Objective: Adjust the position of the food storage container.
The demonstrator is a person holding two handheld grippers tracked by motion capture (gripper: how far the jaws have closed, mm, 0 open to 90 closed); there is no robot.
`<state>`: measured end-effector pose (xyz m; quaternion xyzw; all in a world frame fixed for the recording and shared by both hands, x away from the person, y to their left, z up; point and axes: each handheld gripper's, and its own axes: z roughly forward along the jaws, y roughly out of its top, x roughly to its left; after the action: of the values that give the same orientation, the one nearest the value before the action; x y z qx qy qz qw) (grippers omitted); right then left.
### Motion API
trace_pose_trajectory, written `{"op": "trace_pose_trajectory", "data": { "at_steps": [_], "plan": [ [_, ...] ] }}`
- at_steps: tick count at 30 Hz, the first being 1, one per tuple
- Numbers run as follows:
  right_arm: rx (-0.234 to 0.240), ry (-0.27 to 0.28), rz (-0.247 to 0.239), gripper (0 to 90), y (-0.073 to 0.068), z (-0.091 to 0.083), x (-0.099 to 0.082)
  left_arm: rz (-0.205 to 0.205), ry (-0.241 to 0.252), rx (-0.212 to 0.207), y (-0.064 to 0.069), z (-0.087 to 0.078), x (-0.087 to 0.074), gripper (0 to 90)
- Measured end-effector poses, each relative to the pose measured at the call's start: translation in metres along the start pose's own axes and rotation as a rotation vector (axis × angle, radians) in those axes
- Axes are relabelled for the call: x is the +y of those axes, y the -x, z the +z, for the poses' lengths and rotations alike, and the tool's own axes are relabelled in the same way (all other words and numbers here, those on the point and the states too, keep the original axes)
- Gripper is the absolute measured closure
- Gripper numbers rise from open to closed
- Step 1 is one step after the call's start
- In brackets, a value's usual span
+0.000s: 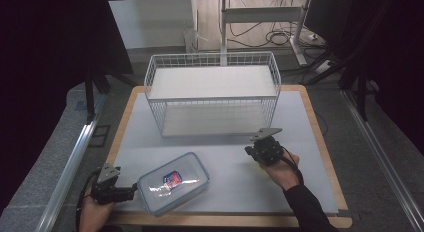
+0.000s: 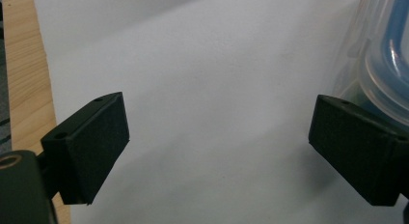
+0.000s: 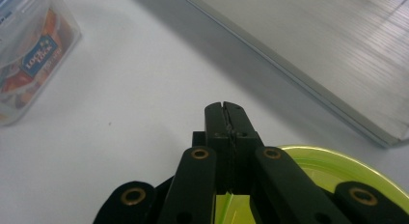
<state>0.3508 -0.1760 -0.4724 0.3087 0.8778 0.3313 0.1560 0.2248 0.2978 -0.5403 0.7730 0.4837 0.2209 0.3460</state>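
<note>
Dark curtains flank a wooden table [image 1: 320, 122]; beyond it, a white desk frame [image 1: 260, 14] and floor cables [image 1: 277, 38].

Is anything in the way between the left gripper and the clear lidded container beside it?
Nothing visible. The left gripper, jaws open, sits right at the near-left corner of the clear container; in the left gripper view, bare white mat lies between its jaws.

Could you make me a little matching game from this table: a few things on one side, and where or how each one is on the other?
Things:
1. wire basket
2. plastic box
3. left gripper
4. right gripper

States:
A. jaws pressed together
B. at the table's far side
C. jaws wide apart
D. near edge, printed label inside

Pairs: 1-B, 2-D, 3-C, 4-A
</note>
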Motion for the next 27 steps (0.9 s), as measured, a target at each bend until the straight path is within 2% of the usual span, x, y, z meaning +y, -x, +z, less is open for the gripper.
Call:
{"op": "trace_pose_trajectory", "data": {
  "at_steps": [10, 18, 27],
  "plan": [
    [-0.034, -0.011, 0.028, 89.9, 0.009, -0.016, -0.018, 0.0, 0.0, 0.0, 0.0, 0.0, 0.0, 7.0],
    [-0.067, -0.013, 0.087, 89.9, 0.025, -0.032, -0.041, -0.003, -0.003, -0.001, 0.0, 0.001, 0.0, 7.0],
    [-0.092, -0.009, 0.133, 89.9, 0.036, -0.046, -0.059, -0.002, -0.003, 0.001, 0.001, 0.001, 0.0, 7.0]
  ]
}}
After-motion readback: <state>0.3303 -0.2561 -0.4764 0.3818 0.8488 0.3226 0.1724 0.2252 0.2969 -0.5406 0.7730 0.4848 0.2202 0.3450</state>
